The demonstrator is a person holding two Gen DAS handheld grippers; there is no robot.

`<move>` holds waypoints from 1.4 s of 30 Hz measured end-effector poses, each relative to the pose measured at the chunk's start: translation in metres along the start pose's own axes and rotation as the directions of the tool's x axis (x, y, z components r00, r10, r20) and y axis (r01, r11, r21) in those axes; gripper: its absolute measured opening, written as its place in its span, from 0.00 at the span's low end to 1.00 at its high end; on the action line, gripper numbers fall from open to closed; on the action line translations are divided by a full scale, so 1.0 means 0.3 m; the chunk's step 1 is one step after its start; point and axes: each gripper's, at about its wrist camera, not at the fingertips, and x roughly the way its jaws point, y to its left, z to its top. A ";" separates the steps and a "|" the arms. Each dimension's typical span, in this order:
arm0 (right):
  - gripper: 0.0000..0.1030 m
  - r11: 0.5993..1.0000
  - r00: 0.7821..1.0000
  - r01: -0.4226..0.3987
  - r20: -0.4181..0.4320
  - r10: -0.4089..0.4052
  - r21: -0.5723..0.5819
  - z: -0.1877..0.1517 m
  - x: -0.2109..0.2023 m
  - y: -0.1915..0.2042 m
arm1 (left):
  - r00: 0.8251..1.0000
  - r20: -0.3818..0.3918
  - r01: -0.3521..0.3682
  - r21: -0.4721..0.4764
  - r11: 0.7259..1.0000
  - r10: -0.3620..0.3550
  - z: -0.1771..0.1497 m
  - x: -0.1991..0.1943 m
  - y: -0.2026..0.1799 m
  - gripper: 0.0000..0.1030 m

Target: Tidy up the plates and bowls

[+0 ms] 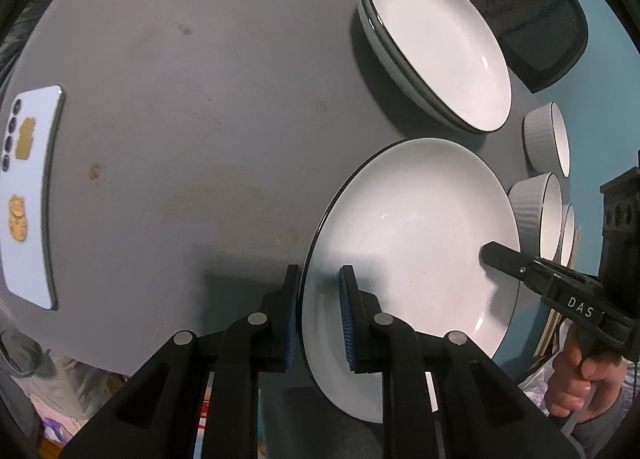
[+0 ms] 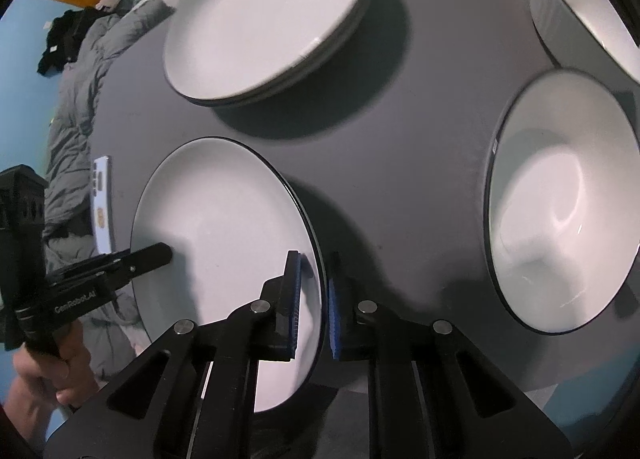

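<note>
Plate (image 1: pixel 408 227) rim between both grippers' jaws

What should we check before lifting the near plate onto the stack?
1. Left claw straddling plate rim: ok.
2. Right claw on the opposite rim: ok.
3. Pads pressing firmly on both sides: cannot tell.
4. Plate stack top free: ok.
5. Bowls clear of the plate edge: not ok, close beside it.
6. Phone out of the path: ok.
</note>
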 end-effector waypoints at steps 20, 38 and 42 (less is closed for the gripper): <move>0.12 0.998 0.997 -0.004 0.071 0.008 -0.060 0.155 -0.097 0.088 | 0.994 0.105 0.006 -0.001 1.000 -0.006 0.198 -0.176 -0.017 0.17; 0.12 0.998 0.995 0.003 0.099 0.003 -0.058 0.418 -0.083 0.042 | 0.992 0.117 -0.039 0.023 0.999 0.036 0.463 -0.127 -0.117 0.18; 0.12 0.998 0.996 0.001 0.093 0.004 -0.057 0.459 -0.084 0.017 | 0.992 0.114 -0.048 0.014 0.999 0.046 0.509 -0.101 -0.131 0.18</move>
